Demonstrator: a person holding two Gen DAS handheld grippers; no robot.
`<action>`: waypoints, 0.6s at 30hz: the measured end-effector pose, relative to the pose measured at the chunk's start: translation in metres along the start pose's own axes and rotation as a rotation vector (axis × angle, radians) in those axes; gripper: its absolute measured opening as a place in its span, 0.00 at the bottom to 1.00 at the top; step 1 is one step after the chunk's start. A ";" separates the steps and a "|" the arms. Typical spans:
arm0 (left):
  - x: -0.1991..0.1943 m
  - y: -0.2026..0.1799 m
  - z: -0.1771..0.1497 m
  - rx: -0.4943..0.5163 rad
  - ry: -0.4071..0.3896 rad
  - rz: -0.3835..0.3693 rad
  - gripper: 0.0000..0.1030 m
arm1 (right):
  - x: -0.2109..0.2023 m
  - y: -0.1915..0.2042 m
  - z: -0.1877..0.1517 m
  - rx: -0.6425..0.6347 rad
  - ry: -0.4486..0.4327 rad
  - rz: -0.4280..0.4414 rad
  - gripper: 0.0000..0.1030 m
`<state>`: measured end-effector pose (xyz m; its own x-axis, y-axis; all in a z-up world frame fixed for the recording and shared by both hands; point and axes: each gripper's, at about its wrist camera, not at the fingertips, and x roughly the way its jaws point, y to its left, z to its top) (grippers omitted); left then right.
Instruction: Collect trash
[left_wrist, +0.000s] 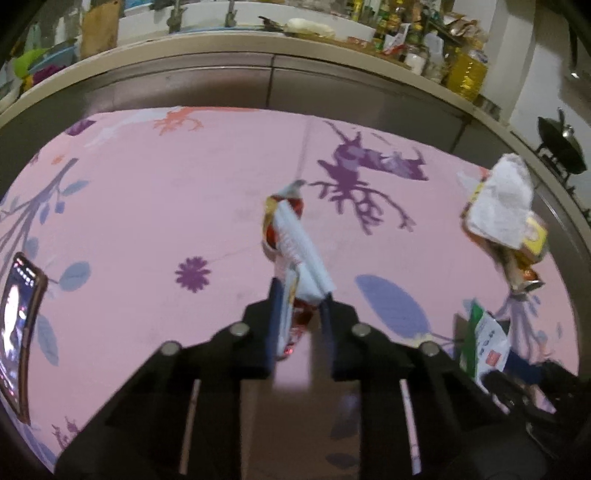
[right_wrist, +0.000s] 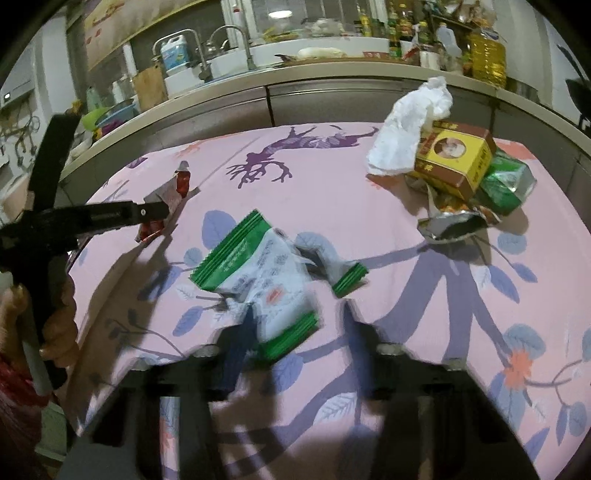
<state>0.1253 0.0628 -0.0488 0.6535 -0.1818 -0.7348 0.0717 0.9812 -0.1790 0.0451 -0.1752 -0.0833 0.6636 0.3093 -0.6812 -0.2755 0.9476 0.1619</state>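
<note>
My left gripper (left_wrist: 301, 299) is shut on a red and white snack wrapper (left_wrist: 286, 225) and holds it just above the pink floral cloth; it also shows in the right wrist view (right_wrist: 166, 199). My right gripper (right_wrist: 299, 317) stands open around a green and white packet (right_wrist: 264, 273) that lies on the cloth, its fingers on either side. At the far right lies a pile of trash: a crumpled white tissue (right_wrist: 410, 125), a yellow box (right_wrist: 454, 158), a green wrapper (right_wrist: 508, 184) and a torn silver wrapper (right_wrist: 450, 225). The pile also shows in the left wrist view (left_wrist: 502, 218).
A phone (left_wrist: 18, 332) with its screen lit lies at the left edge of the cloth (left_wrist: 147, 206). Behind the table runs a kitchen counter (right_wrist: 332, 74) with a sink, bottles and a large oil jug (right_wrist: 487, 59). A wok (left_wrist: 561, 144) sits at far right.
</note>
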 end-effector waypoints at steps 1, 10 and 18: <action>-0.003 -0.003 0.000 0.003 -0.002 -0.011 0.15 | -0.002 -0.001 -0.001 0.004 -0.007 0.006 0.14; -0.041 -0.072 0.000 0.113 -0.005 -0.236 0.14 | -0.048 -0.047 -0.013 0.155 -0.102 0.064 0.04; -0.048 -0.192 -0.005 0.297 0.078 -0.458 0.14 | -0.119 -0.130 -0.045 0.329 -0.250 -0.017 0.04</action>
<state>0.0763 -0.1171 0.0173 0.4485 -0.5873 -0.6737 0.5524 0.7747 -0.3077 -0.0294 -0.3391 -0.0557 0.8259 0.2649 -0.4978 -0.0530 0.9153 0.3993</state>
